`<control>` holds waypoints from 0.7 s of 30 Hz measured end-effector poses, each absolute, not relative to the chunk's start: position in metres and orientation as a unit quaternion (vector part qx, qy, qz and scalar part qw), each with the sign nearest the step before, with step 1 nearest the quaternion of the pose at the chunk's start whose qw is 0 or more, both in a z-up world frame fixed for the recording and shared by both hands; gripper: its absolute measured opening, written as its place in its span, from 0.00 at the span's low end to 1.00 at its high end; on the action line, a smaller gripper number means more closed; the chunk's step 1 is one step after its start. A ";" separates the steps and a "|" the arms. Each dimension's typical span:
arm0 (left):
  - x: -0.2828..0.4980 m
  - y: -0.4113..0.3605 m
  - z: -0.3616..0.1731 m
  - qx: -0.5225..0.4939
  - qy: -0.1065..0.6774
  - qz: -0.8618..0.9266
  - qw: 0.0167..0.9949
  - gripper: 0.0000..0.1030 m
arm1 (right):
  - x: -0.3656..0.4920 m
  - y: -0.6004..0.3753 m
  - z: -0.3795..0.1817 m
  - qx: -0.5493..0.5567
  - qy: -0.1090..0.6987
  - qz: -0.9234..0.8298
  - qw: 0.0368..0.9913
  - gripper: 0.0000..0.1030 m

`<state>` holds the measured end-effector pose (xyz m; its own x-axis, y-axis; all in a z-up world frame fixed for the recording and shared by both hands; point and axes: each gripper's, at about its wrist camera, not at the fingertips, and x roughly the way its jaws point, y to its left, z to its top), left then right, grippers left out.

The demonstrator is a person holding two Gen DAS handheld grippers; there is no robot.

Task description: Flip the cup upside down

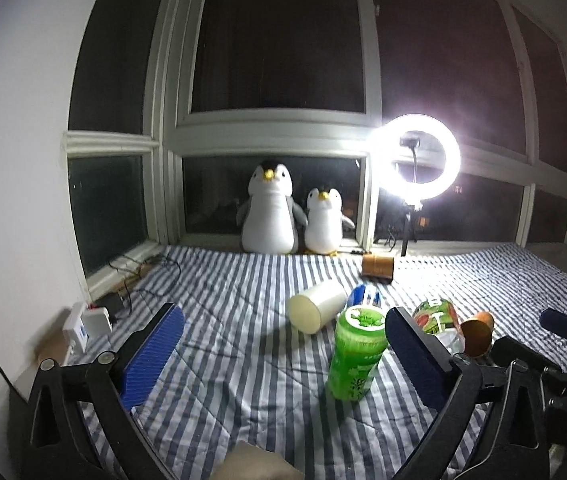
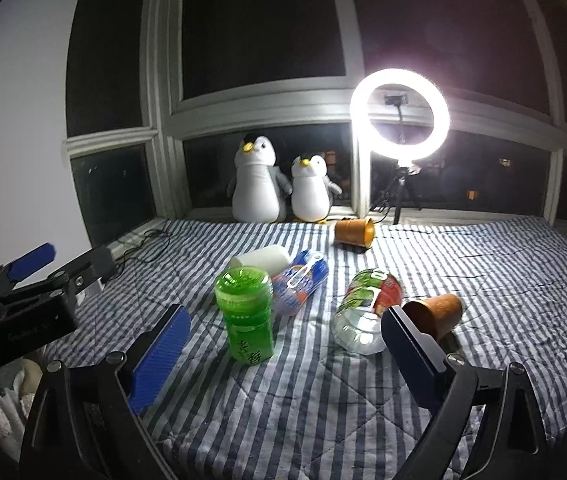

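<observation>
Three cups lie on their sides on the striped bedspread [image 2: 363, 400]. A white cup [image 1: 317, 306] [image 2: 261, 258] lies in the middle with its flat base toward the left wrist camera. One orange cup [image 2: 437, 312] [image 1: 477, 332] rests just beyond my right gripper's right finger, mouth toward me. A second orange cup [image 2: 353, 232] [image 1: 377, 268] lies far back near the window. My left gripper [image 1: 283, 344] is open and holds nothing, and the white cup is ahead of it. My right gripper [image 2: 287, 344] is also open and holds nothing.
A green bottle [image 1: 357, 352] [image 2: 247, 312] stands upside down between the fingers' lines. A blue bottle [image 2: 301, 282] and a red-green bottle [image 2: 367, 308] lie flat. Two plush penguins [image 2: 255, 184], a bright ring light [image 2: 401, 116], and cables with a power strip [image 1: 87, 320] line the window side.
</observation>
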<state>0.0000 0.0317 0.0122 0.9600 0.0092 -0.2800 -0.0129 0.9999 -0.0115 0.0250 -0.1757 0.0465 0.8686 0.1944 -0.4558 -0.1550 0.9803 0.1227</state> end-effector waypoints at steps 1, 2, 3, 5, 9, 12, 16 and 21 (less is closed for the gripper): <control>-0.003 0.031 0.014 -0.006 0.135 0.006 0.991 0.99 | 0.024 -0.178 0.048 0.043 0.235 0.086 0.967 0.94; -0.006 0.030 0.015 -0.006 0.129 0.007 0.992 0.99 | 0.022 -0.180 0.049 0.045 0.229 0.081 0.969 0.96; -0.009 0.030 0.017 -0.005 0.123 0.008 0.992 0.99 | 0.020 -0.181 0.051 0.046 0.223 0.076 0.971 0.96; -0.014 0.029 0.019 -0.006 0.111 0.009 0.994 0.99 | 0.017 -0.185 0.054 0.047 0.211 0.066 0.974 0.97; -0.022 0.030 0.022 -0.009 0.096 0.013 0.995 0.99 | 0.012 -0.189 0.058 0.049 0.195 0.058 0.978 0.98; -0.024 0.029 0.023 -0.008 0.096 0.016 0.995 0.99 | 0.010 -0.188 0.058 0.044 0.189 0.053 0.980 0.98; -0.024 0.029 0.023 -0.008 0.098 0.018 0.995 0.99 | 0.008 -0.189 0.059 0.043 0.186 0.053 0.980 0.98; -0.023 0.027 0.022 -0.005 0.101 0.015 0.995 0.99 | 0.008 -0.190 0.059 0.045 0.188 0.052 0.980 0.98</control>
